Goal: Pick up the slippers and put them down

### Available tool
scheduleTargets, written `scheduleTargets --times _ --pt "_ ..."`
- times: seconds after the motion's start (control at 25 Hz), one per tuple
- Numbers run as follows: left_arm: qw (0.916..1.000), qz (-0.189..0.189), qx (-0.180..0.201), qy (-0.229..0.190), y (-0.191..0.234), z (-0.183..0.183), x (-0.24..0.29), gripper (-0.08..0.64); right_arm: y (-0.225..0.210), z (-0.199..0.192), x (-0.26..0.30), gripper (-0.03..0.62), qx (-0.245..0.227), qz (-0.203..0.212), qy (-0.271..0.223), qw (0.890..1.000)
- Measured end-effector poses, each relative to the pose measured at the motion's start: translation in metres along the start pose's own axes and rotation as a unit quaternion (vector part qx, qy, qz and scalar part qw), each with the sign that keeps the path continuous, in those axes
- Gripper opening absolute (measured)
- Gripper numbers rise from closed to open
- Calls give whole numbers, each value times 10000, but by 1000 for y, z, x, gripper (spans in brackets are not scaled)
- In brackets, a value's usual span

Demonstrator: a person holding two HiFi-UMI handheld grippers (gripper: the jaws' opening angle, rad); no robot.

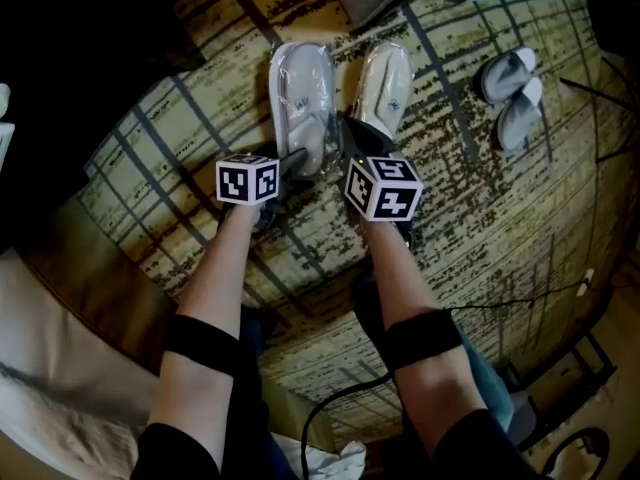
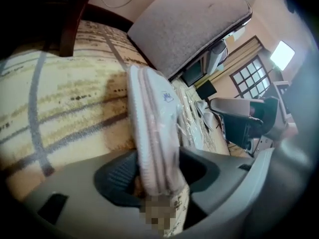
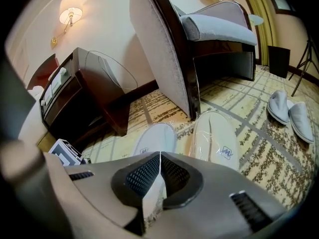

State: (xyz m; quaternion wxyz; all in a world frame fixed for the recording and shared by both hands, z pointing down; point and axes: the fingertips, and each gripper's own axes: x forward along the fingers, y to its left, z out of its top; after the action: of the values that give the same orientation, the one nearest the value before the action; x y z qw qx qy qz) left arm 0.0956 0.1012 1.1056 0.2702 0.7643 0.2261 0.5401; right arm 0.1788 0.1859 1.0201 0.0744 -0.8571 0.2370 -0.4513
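1. Head view: two white slippers in clear plastic wrap lie side by side on a checked carpet, toes pointing away from the person, whose forearms reach down to their heel ends.
2. The left gripper is clamped on the heel end of the left slipper. In the left gripper view the slipper stands edge-on between the ribbed pads, and the rest of it stretches out ahead beside the carpet.
3. The right gripper has its jaws pressed together, tips meeting just short of the slippers. From its own view it cannot be told whether a thin edge of wrap is pinched between them. In the head view its tip sits at the inner heel corner of the right slipper.
4. A second pair of grey slippers lies well apart on the carpet, to the person's right.
5. An upholstered armchair stands just beyond the toes of the wrapped pair.
6. Right gripper view: a dark wooden cabinet stands to the left of the chair, under a lit wall lamp.
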Motion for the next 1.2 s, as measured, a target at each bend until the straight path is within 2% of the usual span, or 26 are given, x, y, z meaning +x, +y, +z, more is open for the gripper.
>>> scheduleTargets --times 0.04,0.16,0.24,0.44,0.6,0.76,0.96,1.2 --pt "10000 -42 -37 -69 -1 0 -1 184 -1 0 0 11 6 -5 6 10000" --pt "9983 -444 -199 -309 -10 3 -5 125 -3 1 -4 11 17 -20 -19 10000" --pt "9974 -572 -236 -366 -12 2 -13 105 -1 3 -6 11 21 -23 -29 10000" --pt "9941 -784 -413 -620 -21 3 -47 91 20 12 -18 11 -76 65 17 9999" --pt "9920 -757 -573 -834 -25 -4 -97 84 61 23 -36 3 -177 251 78 9995" --pt "9892 -754 -810 -966 -26 -20 -151 81 109 19 -50 3 -450 464 364 9972" --pt "9810 -739 -1132 -1392 -15 -26 -222 80 176 18 -55 2 -695 768 578 9929" --pt "9663 -403 -1441 -2093 17 -51 -318 80 270 13 -51 2 -1073 1233 795 9833"
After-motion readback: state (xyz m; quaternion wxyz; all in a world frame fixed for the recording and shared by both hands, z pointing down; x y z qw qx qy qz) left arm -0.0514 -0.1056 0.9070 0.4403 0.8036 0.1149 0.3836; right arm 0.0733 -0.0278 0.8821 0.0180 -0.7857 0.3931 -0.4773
